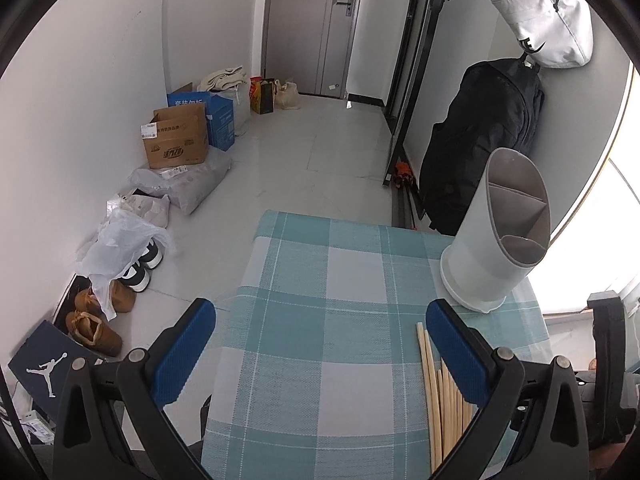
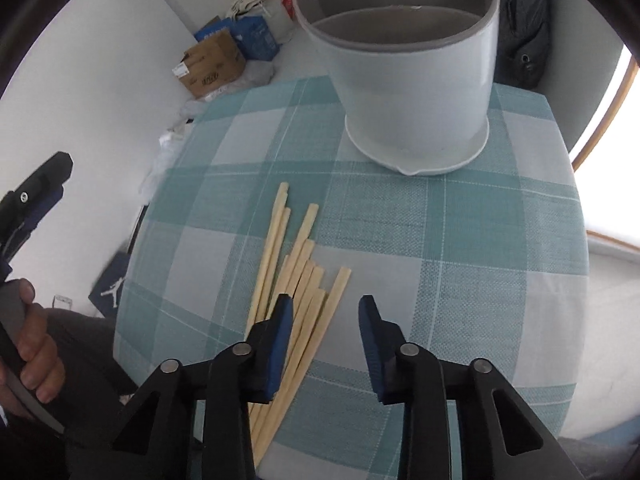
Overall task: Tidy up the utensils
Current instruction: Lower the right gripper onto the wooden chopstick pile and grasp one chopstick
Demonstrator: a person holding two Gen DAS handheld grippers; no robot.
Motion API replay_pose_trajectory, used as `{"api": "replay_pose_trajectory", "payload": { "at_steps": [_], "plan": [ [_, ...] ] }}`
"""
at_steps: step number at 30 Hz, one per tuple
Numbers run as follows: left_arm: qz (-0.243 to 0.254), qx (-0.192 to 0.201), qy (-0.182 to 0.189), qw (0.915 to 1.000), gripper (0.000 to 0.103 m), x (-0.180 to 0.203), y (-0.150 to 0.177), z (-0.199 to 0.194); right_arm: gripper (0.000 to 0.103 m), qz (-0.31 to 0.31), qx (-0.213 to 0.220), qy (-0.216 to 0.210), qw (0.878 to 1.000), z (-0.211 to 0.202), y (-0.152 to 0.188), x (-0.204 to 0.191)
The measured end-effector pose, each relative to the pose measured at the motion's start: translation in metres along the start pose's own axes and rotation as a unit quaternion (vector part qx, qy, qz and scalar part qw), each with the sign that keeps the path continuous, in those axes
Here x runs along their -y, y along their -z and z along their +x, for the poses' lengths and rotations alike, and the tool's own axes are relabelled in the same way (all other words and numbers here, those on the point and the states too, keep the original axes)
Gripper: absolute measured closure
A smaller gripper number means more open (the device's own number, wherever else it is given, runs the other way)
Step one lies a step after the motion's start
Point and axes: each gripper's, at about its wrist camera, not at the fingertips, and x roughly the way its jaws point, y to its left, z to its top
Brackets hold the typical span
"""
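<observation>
The chopsticks point(image 2: 298, 280) are laid in a loose pile on the checked cloth point(image 2: 460, 264), near the white holder point(image 2: 412, 92). The right gripper point(image 2: 326, 312) is held partly open above them with nothing gripped. The left gripper point(image 1: 320, 328) is spread wide and empty.

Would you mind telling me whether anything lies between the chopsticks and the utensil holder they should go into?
Nothing visible does. Only bare checked tablecloth lies between the chopsticks and the utensil holder, whose compartments look empty from here.

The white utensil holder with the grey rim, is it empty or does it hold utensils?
Empty. The white utensil holder shows bare grey compartments; the wooden chopsticks lie on the checked tablecloth.
</observation>
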Motion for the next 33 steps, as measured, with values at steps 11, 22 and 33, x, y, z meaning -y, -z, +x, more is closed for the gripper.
{"api": "replay_pose_trajectory", "payload": {
  "at_steps": [11,22,33],
  "plan": [
    [-0.009,-0.014,0.006,0.9998,0.001,-0.01,-0.001,0.004,0.083,-0.026,-0.031,0.068,0.997,0.017,-0.001,-0.013],
    [-0.027,-0.025,0.013,0.9993,0.001,-0.016,-0.001,0.005,0.095,0.019,-0.033,0.055,0.998,0.01,-0.006,0.004],
    [-0.037,-0.027,0.013,0.9989,0.001,-0.02,-0.001,0.005,0.094,0.004,-0.051,0.098,0.994,0.024,-0.027,-0.011]
  ]
}}
